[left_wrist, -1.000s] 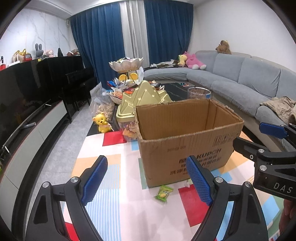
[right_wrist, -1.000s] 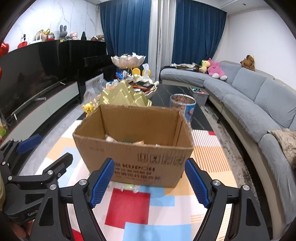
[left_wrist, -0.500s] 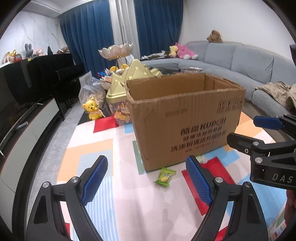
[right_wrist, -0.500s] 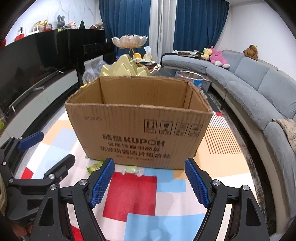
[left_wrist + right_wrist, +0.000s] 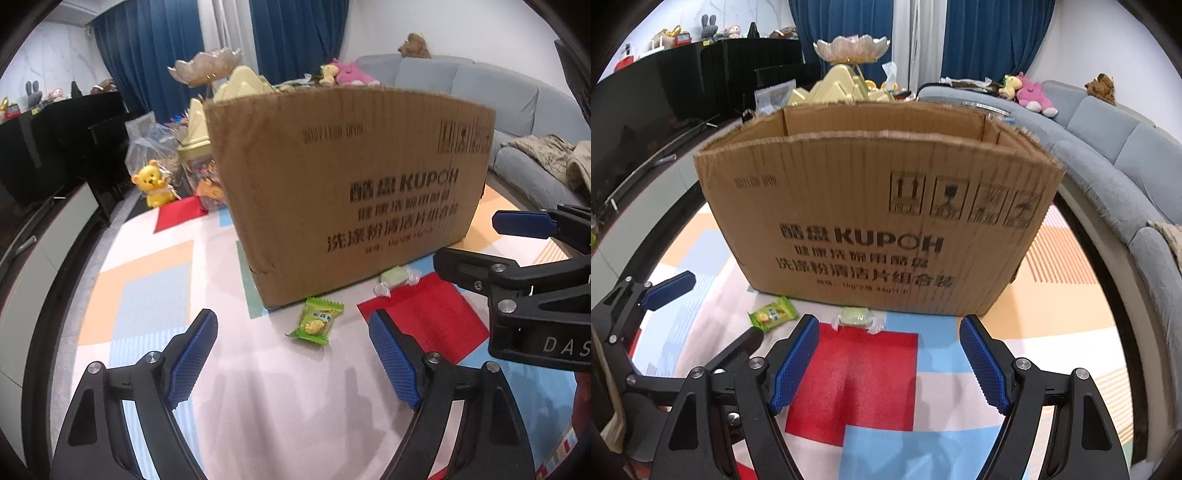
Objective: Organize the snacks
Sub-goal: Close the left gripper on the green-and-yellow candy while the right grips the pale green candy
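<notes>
Your left gripper [image 5: 291,354] is spread with nothing between its pads; its jaws have just been closing a little, yet they stand wide. Your right gripper [image 5: 888,363] is spread too, and empty. Both have sunk toward the mat [image 5: 147,288] over the last second: a second ago you looked down into the box, and now its printed wall fills both views and the inside is nearly hidden.

Just ahead of your left gripper, slightly right of its centre line, lies the green snack [image 5: 317,322], flat on the mat and close to the box's near corner. Ahead of your right gripper, a touch left of centre, lies the clear-wrapped pale sweet [image 5: 857,318], at the foot of the box wall on the edge of a red square. The same green snack sits further left of your right gripper, beyond its left pad.

Behind both stands the box [image 5: 879,221], open at the top. Past it are a gold-lidded jar [image 5: 201,162], a yellow bear [image 5: 153,182] and the sofa [image 5: 1108,147].

That drop puts each gripper in line with its own snack, so this looks like the approach to two pickups, none yet begun. Both wrappers lie low, so I judge you must come down almost to the mat before closing.
</notes>
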